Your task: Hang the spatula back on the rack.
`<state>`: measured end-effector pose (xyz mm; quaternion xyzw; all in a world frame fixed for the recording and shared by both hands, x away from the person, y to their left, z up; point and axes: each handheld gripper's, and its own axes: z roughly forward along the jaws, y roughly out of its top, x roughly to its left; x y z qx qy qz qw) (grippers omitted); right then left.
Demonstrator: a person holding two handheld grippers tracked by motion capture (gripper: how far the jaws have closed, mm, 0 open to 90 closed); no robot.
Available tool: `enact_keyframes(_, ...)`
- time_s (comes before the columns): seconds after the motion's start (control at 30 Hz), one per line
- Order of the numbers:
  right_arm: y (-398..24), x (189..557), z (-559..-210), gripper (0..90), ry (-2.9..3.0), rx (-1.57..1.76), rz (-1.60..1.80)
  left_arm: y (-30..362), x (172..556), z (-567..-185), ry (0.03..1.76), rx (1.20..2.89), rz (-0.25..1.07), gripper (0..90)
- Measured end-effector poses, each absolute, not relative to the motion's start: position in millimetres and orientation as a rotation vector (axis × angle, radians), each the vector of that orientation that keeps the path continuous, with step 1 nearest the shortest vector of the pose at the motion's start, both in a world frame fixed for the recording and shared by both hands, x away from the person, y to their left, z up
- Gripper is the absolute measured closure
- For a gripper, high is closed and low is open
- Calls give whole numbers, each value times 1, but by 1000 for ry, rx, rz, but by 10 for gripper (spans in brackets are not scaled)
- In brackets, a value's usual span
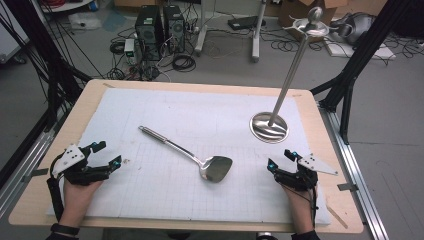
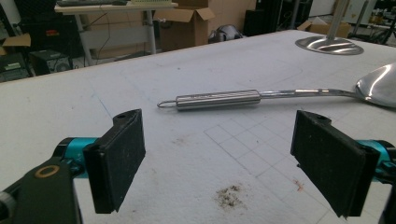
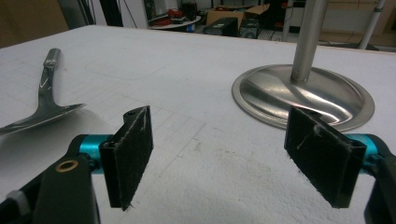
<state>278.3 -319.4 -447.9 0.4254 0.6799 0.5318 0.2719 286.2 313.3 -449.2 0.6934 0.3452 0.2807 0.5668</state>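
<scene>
Both tongs, left [image 1: 109,154] and right [image 1: 280,159], gape wide, empty; spatula [image 1: 192,154] between them, stand [image 1: 270,126] beyond right, its top dish [image 1: 311,27] seemingly empty.

A spatula [image 1: 192,152] lies mid-desk [image 1: 50,200] on a mat [image 1: 225,200]. A stand [image 1: 270,126] rises behind it, to the right.

Black tongs [image 1: 107,154], teal joints, grey plates; possibly dark wristband [image 1: 65,229].
</scene>
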Motion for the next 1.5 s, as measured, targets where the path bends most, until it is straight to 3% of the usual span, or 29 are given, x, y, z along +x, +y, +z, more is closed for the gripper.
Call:
enact_keyframes(0.3,-312,284,-440,199,1875,1106,1483,313,287,-449,811,1631,659,184)
enact_keyframes(0.8,-259,311,-397,170,2007,971,1531,312,287,-449,811,1640,662,190)
enact_keyframes(1.5,-133,358,-389,173,2313,755,1416,310,288,-449,817,1661,658,199)
